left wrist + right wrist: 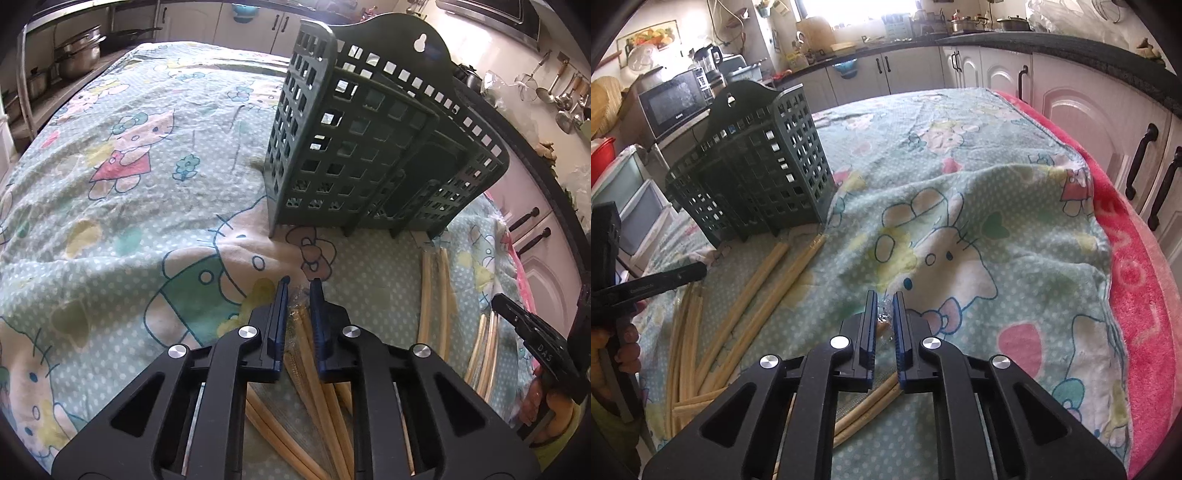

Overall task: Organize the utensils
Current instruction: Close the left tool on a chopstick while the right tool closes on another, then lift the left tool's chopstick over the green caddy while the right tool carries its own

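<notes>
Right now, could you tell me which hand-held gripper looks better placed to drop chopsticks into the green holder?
Probably the left hand-held gripper: chopsticks lie between its narrow jaws, and the green utensil holder stands straight ahead. The right hand-held gripper has the holder off to its left; its grip is unclear.

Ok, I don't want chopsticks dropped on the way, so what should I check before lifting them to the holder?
1. Left gripper straddles chopsticks: ok.
2. Left grip closed firmly: cannot tell; a gap shows.
3. Right gripper around a chopstick tip: ok, grip firmness cannot tell.
4. Green holder upright on the cloth: ok.
5. Holder compartments free: cannot tell from here.
6. Loose chopsticks lie at the holder's foot: not ok.
</notes>
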Tool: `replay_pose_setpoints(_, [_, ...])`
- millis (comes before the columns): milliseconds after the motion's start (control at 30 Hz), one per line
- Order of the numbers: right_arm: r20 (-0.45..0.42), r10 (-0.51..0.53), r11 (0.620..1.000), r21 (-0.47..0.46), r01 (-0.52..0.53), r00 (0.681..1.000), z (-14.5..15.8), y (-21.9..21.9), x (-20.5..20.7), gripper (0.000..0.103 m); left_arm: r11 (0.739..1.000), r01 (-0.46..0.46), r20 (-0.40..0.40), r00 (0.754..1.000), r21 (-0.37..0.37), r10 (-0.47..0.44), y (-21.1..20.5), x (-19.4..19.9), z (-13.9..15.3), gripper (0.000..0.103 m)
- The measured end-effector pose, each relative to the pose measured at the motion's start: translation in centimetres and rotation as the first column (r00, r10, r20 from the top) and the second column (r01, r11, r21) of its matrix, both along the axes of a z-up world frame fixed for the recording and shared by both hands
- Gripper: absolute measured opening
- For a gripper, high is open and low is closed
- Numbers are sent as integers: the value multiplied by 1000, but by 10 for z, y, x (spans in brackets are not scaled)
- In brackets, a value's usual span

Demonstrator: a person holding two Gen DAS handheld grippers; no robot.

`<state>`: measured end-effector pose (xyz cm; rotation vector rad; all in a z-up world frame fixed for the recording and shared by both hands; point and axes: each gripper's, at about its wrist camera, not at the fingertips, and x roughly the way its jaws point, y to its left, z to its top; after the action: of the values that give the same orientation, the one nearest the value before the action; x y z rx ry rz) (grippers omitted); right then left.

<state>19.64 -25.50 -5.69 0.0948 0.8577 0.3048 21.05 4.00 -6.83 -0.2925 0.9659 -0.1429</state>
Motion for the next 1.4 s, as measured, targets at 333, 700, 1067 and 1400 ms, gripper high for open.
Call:
replay_pose_setpoints(333, [87,36,998,55,-41,996,35,-3,-9,7,1000,-3,99,995,-30,6,11,-13,38,5])
replay_pose_setpoints(700, [231,107,986,97,-133,967,100,13,-22,5,1000,-1,254,967,-28,8,11,-29,101,4])
replay_pose_setpoints(1067, [362,157,978,75,-197,919,155,32,-35,4,999,34,353,935,-12,-27,0,-35,145,3])
replay_pose_setpoints(1400, [442,156,973,86,-215,883,191,40,-26,4,999,36,439,898,2,-33,-6,-29,189,3])
